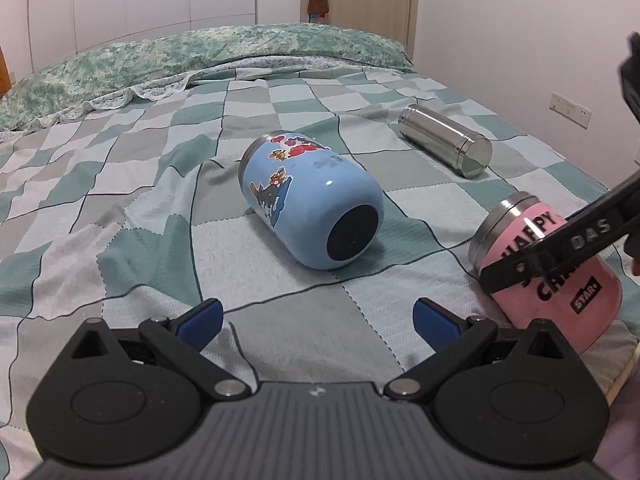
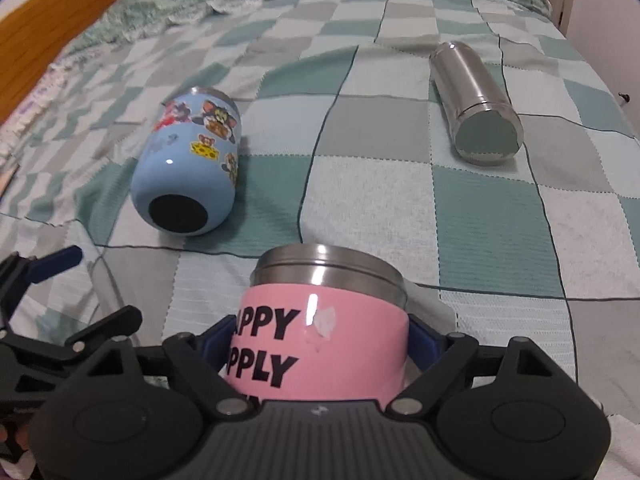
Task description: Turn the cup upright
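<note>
Cup: pink cup (image 2: 320,344) rigid, glossy, likely slippery | right gripper (image 2: 320,350) clamps mid-body | left gripper (image 1: 318,320) spread, empty

Our left tool (image 1: 316,318) hangs low at the near edge, fingers spread wide and bare. Our right tool (image 2: 320,344) is clamped, fingers pressed inward.

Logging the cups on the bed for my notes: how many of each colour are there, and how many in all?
Blue cup, cartoon stickers, lying on its side: 1
Pink cup, lettered, between the right gripper fingers: 1
Steel cup, lying on its side: 1
Total: 3
</note>
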Action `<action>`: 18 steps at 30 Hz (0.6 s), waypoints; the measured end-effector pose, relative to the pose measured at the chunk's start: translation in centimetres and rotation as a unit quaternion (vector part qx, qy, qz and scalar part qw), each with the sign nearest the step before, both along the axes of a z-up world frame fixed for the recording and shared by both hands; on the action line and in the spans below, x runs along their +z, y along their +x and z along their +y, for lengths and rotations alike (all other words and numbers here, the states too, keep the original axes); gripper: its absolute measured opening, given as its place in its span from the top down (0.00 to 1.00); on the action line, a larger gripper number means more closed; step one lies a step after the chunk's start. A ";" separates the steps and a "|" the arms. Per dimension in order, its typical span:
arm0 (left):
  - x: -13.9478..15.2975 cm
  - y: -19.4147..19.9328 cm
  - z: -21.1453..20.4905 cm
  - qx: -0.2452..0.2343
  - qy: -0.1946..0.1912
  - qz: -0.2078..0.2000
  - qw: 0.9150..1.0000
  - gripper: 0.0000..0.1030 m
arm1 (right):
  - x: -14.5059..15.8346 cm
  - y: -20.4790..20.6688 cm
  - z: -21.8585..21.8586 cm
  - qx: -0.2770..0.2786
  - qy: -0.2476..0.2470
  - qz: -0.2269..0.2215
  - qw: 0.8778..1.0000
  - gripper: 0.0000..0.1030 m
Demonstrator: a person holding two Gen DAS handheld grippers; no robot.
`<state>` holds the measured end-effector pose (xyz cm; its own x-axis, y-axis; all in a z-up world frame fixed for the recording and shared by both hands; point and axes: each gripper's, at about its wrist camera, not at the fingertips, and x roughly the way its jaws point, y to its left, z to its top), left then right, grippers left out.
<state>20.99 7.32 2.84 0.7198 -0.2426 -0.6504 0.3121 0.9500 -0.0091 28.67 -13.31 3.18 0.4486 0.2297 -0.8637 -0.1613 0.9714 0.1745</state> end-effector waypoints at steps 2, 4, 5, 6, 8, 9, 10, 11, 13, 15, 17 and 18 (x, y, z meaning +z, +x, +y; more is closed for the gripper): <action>0.1 -0.2 0.0 0.001 0.000 0.000 1.000 0.00 | 0.4 -1.0 -0.6 0.000 0.014 -0.020 1.000 0.17; 0.3 -0.4 -0.1 0.003 -0.001 -0.001 1.000 0.00 | 0.9 -2.1 -1.0 0.000 0.027 -0.047 0.999 0.17; 0.4 -0.5 -0.2 0.003 -0.001 -0.001 1.000 0.00 | 1.4 -2.8 -1.3 -0.001 0.034 -0.067 0.997 0.17; 0.5 -0.6 -0.2 0.002 -0.001 -0.002 1.000 0.00 | 1.7 -3.3 -1.5 -0.001 0.038 -0.084 0.996 0.17; 0.8 -0.8 -0.3 0.003 -0.002 -0.005 1.000 0.00 | 2.5 -4.7 -1.7 0.005 0.040 -0.128 0.991 0.18; 1.0 -0.9 -0.3 0.004 -0.002 -0.007 1.000 0.00 | 2.9 -5.3 -1.7 0.008 0.037 -0.153 0.987 0.18; 1.1 -1.0 -0.4 0.005 -0.002 -0.009 1.000 0.00 | 3.2 -5.8 -1.7 0.010 0.034 -0.174 0.984 0.18; 1.3 -1.1 -0.4 0.007 -0.002 -0.011 1.000 0.00 | 3.6 -6.2 -1.6 0.012 0.029 -0.201 0.979 0.18; 1.6 -1.2 -0.5 0.011 -0.003 -0.015 1.000 0.00 | 3.9 -6.7 -1.4 0.015 0.017 -0.243 0.970 0.19; 1.8 -1.2 -0.6 0.016 -0.003 -0.018 1.000 0.00 | 4.1 -6.9 -1.0 0.017 0.001 -0.283 0.959 0.19; 2.0 -1.2 -0.6 0.020 -0.004 -0.020 1.000 0.00 | 4.1 -7.0 -0.8 0.019 -0.015 -0.322 0.946 0.19; 2.0 -1.2 -0.7 0.022 -0.003 -0.020 1.000 0.00 | 4.1 -7.0 -0.7 0.020 -0.020 -0.333 0.942 0.19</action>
